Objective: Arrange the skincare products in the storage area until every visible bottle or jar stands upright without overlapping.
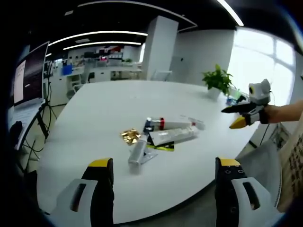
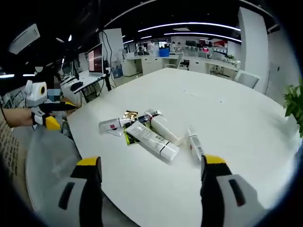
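Ahead of the left claw (image 1: 163, 177), in the left gripper view, the tubes (image 1: 173, 136) lie flat in a heap on the white table (image 1: 94, 123). They are well past its tips, between the two jaws. Its jaws stand wide apart and hold nothing. This view shows a green plant (image 1: 218, 79) far off to the right, and the right claw (image 1: 239, 116) beside it, over the table edge.

The right gripper view shows the same tubes (image 2: 151, 137) from the other side, well ahead of the right claw (image 2: 151, 172). Its jaws are also wide apart and hold nothing. A gold packet (image 2: 129, 115) sits among the tubes. The left claw (image 2: 54, 116) comes in from the left. The writing on the tubes is too small to read.
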Motion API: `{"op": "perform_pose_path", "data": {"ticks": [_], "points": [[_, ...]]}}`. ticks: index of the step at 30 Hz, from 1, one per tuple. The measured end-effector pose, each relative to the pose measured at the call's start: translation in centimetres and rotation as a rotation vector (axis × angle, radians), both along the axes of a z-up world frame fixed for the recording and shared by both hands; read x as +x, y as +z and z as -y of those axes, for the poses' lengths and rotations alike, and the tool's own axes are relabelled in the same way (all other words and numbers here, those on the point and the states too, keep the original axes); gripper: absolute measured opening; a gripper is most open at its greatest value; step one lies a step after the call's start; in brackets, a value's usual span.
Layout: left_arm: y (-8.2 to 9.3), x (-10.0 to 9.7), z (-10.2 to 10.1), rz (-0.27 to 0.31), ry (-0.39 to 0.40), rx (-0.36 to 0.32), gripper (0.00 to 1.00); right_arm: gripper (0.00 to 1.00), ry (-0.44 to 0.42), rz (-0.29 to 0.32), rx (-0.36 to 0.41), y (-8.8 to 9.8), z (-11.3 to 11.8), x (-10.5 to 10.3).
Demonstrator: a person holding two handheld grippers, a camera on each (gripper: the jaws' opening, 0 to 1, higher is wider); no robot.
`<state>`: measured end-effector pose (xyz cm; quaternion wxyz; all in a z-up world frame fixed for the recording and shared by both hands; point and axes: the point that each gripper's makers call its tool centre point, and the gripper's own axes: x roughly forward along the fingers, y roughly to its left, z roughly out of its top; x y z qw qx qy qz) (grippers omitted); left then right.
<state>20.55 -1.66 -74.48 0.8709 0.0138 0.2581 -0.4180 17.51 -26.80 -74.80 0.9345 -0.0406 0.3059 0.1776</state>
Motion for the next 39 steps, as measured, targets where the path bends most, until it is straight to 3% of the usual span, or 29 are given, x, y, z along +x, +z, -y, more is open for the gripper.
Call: {"op": "perform_pose_path", "data": {"ticks": [13, 21, 39], "points": [[-0.3, -0.5, 0.4, -0.006, -0.037, 0.009, 0.86, 0.78, 0.11, -0.038, -0.077, -0.6, 0.0, 3.6], [-0.4, -0.7, 0.6, -0.019, -0.06, 0.011, 0.85, 0.72, 0.171, -0.059, -0.115, -1.1, 0.2, 7.1], [-0.5, -0.4, 0.2, -0.035, -0.031, 0.008, 0.83, 0.6, 0.319, -0.118, -0.205, -4.5, -1.3, 12.9]]}}
